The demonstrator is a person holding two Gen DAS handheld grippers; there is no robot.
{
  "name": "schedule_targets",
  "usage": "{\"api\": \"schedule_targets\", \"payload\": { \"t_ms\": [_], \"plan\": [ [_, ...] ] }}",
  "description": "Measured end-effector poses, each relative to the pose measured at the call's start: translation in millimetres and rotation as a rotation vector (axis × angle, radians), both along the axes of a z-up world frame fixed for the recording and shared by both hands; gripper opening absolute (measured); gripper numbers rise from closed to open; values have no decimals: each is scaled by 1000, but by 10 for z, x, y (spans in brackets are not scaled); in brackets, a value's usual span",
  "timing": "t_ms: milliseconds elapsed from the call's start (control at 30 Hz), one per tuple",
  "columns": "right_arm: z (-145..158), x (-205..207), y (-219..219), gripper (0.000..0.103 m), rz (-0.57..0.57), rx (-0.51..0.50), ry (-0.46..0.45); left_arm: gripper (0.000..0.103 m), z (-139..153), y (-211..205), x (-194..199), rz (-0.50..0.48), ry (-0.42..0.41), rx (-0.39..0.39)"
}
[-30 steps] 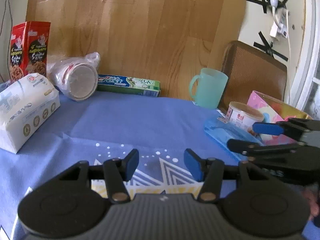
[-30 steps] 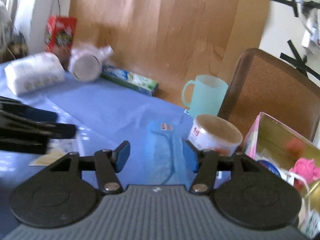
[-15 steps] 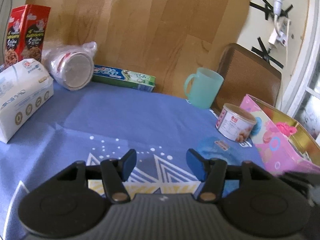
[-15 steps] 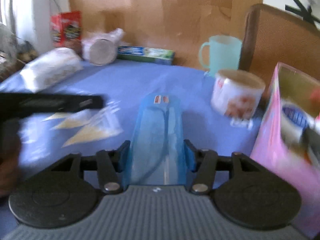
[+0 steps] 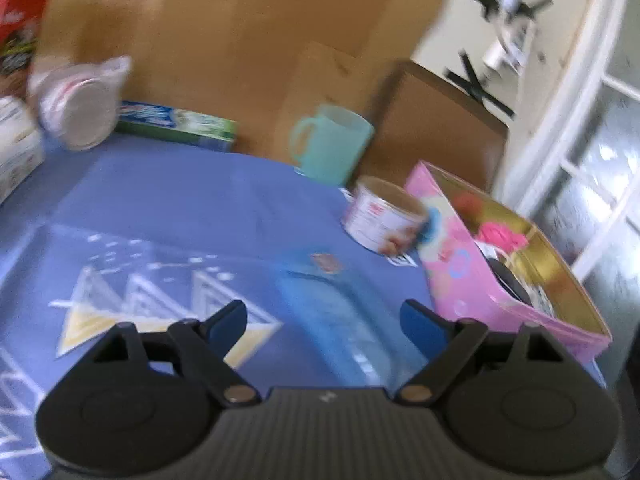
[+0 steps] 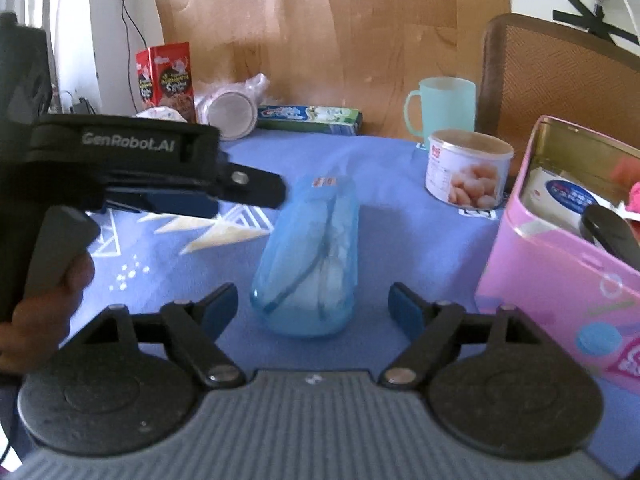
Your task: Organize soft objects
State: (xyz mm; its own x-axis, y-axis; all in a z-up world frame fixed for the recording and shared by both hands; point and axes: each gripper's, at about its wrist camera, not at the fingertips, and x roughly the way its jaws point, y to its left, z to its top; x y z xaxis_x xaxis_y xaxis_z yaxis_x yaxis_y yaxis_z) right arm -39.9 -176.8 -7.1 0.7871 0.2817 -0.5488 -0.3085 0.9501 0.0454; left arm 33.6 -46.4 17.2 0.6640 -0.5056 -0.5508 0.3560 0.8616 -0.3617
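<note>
A soft, clear blue pouch (image 6: 310,260) with white stuff inside lies flat on the blue tablecloth (image 6: 400,232). My right gripper (image 6: 312,310) stands open just short of its near end, and the pads do not touch it. My left gripper (image 5: 324,324) hovers over the same pouch (image 5: 344,320) with its jaws opening and nothing pressed between them. In the right wrist view the left gripper (image 6: 248,196) reaches in from the left, held by a hand (image 6: 40,312). A pink box (image 6: 560,272) with soft items inside stands open at the right.
Behind the pouch stand a labelled can (image 6: 468,168) and a mint mug (image 6: 440,108). Along the wooden back wall lie a toothpaste box (image 6: 308,118), bagged cups (image 6: 228,110) and a red box (image 6: 168,76). A white tissue pack (image 5: 12,156) lies far left, a chair (image 6: 560,72) at the right.
My left gripper's jaws have spread much wider and it has swung right, toward the pouch and the pink box. The right gripper has drawn back a little from the pouch.
</note>
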Motion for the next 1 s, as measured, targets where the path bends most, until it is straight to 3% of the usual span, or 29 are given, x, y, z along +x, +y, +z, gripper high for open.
{"api": "schedule_targets", "payload": {
  "t_ms": [33,67,133,200,267,400,533,700,767,867,1000],
  "plan": [
    [-14,21,23,58,9,-15,-3,82,-11,-77,30,-9,18,20],
    [-22,29,43,58,15,-25,-14,75,-60,-166,81,-26,54,41],
    [-32,4,47,58,19,-10,-21,73,-130,-209,110,-40,87,-4],
    [-16,-37,-13,58,14,22,-34,73,-92,-241,60,-47,71,-1],
    [36,-150,-60,58,13,42,-84,73,20,-286,-9,-49,47,1],
    [320,-354,-179,58,-32,29,-248,72,474,-538,-132,-90,-94,32],
    [604,-370,-555,58,-134,58,-321,72,802,-1034,53,-193,-158,47],
    [745,-173,-1165,59,-320,146,-292,73,871,-1819,449,-318,-189,98],
    [715,13,-1375,60,-389,173,-253,80,823,-2048,634,-343,-180,130],
    [574,260,-1587,63,-464,229,-160,82,672,-2231,905,-305,-115,180],
    [509,136,-1651,69,-448,292,-199,82,562,-2195,994,-268,-94,187]
  ]
}}
